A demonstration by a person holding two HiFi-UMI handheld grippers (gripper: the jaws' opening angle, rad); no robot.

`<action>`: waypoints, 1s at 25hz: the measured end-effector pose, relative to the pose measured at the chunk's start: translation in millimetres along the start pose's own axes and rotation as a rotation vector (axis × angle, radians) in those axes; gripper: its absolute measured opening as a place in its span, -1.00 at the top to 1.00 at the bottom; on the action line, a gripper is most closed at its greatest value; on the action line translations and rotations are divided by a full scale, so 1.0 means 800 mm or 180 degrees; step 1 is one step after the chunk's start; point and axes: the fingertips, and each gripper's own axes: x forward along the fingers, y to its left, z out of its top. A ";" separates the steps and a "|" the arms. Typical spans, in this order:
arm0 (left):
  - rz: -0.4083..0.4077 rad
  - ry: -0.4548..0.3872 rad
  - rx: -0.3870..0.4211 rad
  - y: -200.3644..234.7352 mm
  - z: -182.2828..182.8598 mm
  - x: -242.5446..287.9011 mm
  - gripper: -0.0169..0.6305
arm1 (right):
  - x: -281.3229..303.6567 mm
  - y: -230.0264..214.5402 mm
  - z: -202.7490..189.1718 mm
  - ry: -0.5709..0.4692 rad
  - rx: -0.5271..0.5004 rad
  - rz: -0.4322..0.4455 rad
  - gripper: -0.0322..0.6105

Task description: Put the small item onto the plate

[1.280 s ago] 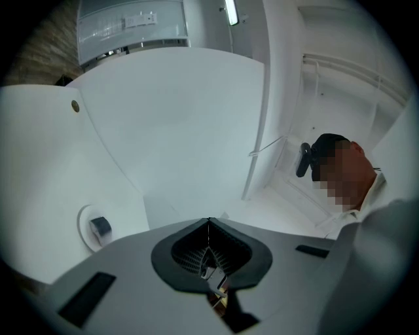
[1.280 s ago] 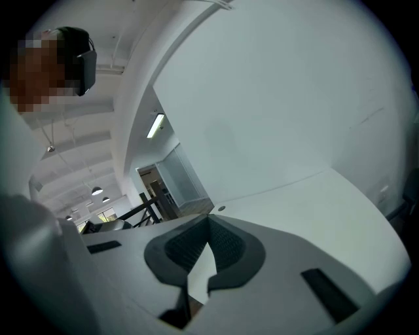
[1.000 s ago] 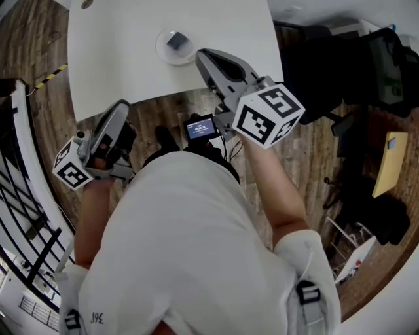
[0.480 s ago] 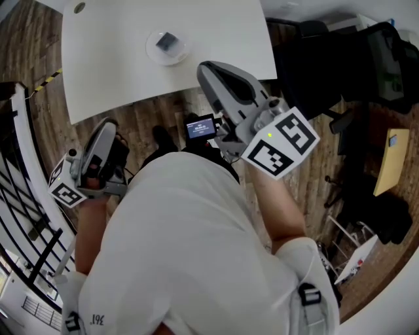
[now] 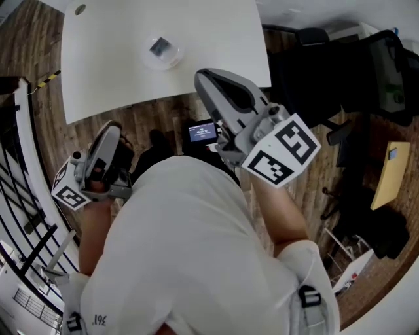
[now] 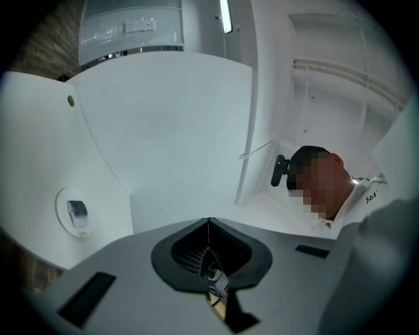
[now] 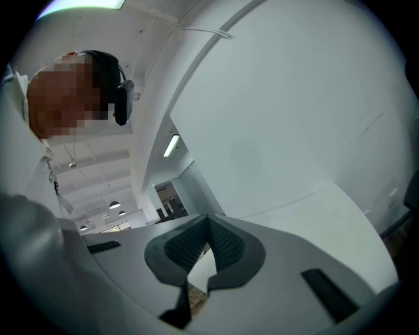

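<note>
White table (image 5: 216,39) standing on wood-plank floor (image 5: 157,118), black chairs (image 5: 340,78) sitting beyond its right edge, railing (image 5: 23,190) running left, ceiling strip light (image 7: 172,145) glowing

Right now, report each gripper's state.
Left gripper: shut, nothing between its jaws.
Right gripper: shut, nothing between its jaws.

- White desk (image 5: 216,39): ahead of the right gripper (image 5: 200,74) and left gripper (image 5: 112,126).
- Round hole (image 5: 79,9) in the desk: far ahead of the left gripper.
- Small lit screen (image 5: 201,132): between the 2 grippers.
- Black chair (image 5: 366,72): right of the right gripper.
- Yellow board (image 5: 386,173): farther right, on the wooden floor (image 5: 157,114).
- Black railing (image 5: 26,216): left of the left gripper.
</note>
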 end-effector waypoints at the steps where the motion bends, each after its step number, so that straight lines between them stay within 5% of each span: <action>1: 0.0007 -0.0011 -0.0002 0.001 -0.001 0.002 0.93 | -0.001 -0.001 0.001 -0.0005 0.0007 0.0014 0.89; 12: -0.0014 0.0139 0.0074 -0.005 0.013 -0.016 0.93 | -0.005 0.040 0.019 -0.0312 0.0223 0.0048 0.89; 20: 0.0007 0.0408 0.0635 -0.041 0.030 -0.085 0.93 | 0.005 0.112 -0.015 -0.0358 0.0190 -0.0149 0.89; 25: -0.0089 0.0483 0.0693 -0.068 0.027 -0.137 0.93 | 0.003 0.169 -0.043 -0.0310 0.0069 -0.0309 0.89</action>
